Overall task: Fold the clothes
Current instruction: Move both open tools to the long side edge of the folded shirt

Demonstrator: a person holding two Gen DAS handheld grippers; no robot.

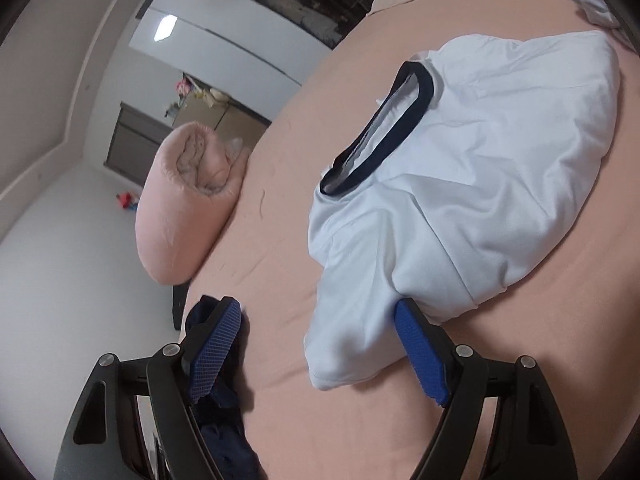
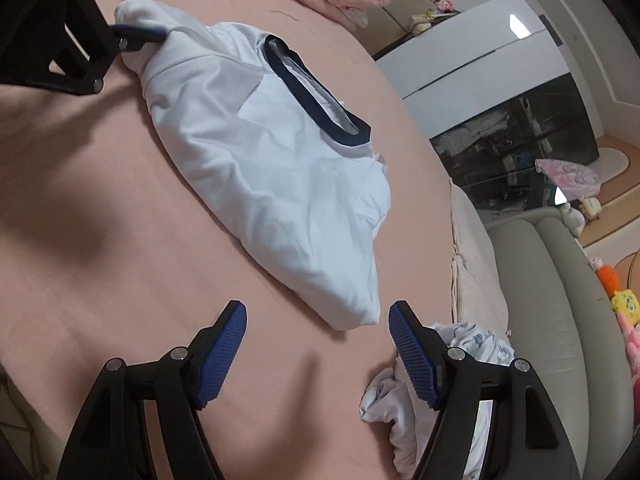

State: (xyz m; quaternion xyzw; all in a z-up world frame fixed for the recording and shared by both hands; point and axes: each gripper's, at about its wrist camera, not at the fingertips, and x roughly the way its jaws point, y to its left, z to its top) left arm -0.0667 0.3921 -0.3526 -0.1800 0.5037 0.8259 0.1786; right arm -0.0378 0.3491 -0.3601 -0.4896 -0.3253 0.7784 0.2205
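White cotton T-shirt (image 1: pixel 480 184) with navy neck trim, crumpled, lies on pink bedsheet (image 1: pixel 280 216). Left gripper (image 1: pixel 320 344): jaws spread wide, nothing clamped; sleeve end of shirt lies between the blue pads, draped against the right-hand pad. Right gripper (image 2: pixel 318 344): jaws apart, empty; shirt's hem corner sits just ahead of the gap, not touching either pad. Dark navy garment (image 1: pixel 224 408) beside left gripper; pale printed cloth (image 2: pixel 404 412) beside right gripper.
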